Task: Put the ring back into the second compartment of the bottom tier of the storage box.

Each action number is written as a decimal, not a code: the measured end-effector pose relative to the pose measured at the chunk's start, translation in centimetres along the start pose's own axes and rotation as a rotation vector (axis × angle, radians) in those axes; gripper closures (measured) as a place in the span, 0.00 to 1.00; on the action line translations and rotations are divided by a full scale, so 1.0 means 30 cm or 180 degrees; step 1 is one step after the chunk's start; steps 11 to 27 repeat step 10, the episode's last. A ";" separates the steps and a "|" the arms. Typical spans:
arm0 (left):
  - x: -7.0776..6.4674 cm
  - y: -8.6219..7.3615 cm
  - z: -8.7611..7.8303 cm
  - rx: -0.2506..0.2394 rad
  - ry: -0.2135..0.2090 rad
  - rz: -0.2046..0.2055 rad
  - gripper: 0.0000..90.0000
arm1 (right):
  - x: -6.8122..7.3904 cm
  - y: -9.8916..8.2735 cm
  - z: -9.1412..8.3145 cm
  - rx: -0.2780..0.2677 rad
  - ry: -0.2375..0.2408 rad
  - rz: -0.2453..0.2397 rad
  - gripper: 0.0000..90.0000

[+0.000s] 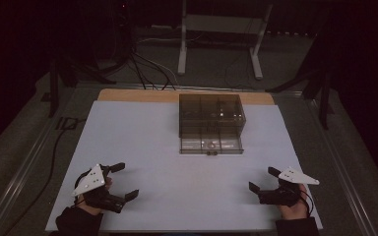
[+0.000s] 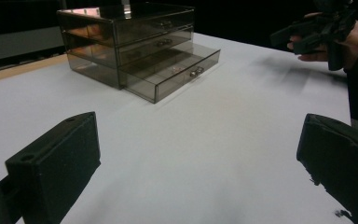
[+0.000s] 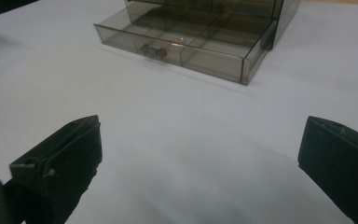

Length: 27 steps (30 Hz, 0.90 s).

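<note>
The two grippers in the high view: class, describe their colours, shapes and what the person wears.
Each claw, left and right, is black with two blocky jaws and a pale grey three-cornered plate on top. A thin black cable loops beside the right one. The person wears dark sleeves.

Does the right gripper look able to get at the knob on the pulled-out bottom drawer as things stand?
Probably yes. The right gripper is open and apart from the drawer's knob, with only bare white table between them; nothing stands in the way.

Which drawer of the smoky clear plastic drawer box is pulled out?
The bottom drawer of the smoky clear plastic drawer box; it juts forward, while the two above sit flush.
</note>
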State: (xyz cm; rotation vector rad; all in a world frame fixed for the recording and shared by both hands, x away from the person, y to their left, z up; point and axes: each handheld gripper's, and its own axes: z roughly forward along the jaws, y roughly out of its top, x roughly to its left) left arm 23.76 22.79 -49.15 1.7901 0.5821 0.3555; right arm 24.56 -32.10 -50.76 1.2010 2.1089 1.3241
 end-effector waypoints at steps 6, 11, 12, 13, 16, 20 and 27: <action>0.001 -0.002 0.002 0.0010 0.0003 0.0000 0.01 | 0.002 0.006 -0.003 -0.0051 -0.0009 -0.0010 0.00; 0.000 -0.002 0.003 0.0019 0.0001 0.0006 0.01 | 0.000 0.006 -0.005 -0.0069 0.0006 0.0012 0.00; 0.000 -0.002 0.003 0.0019 0.0001 0.0006 0.01 | 0.000 0.006 -0.005 -0.0069 0.0006 0.0012 0.00; 0.000 -0.002 0.003 0.0019 0.0001 0.0006 0.01 | 0.000 0.006 -0.005 -0.0069 0.0006 0.0012 0.00; 0.000 -0.002 0.003 0.0019 0.0001 0.0006 0.01 | 0.000 0.006 -0.005 -0.0069 0.0006 0.0012 0.00; 0.000 -0.002 0.003 0.0019 0.0001 0.0006 0.01 | 0.000 0.006 -0.005 -0.0069 0.0006 0.0012 0.00; 0.000 -0.002 0.003 0.0019 0.0001 0.0006 0.01 | 0.000 0.006 -0.005 -0.0069 0.0006 0.0012 0.00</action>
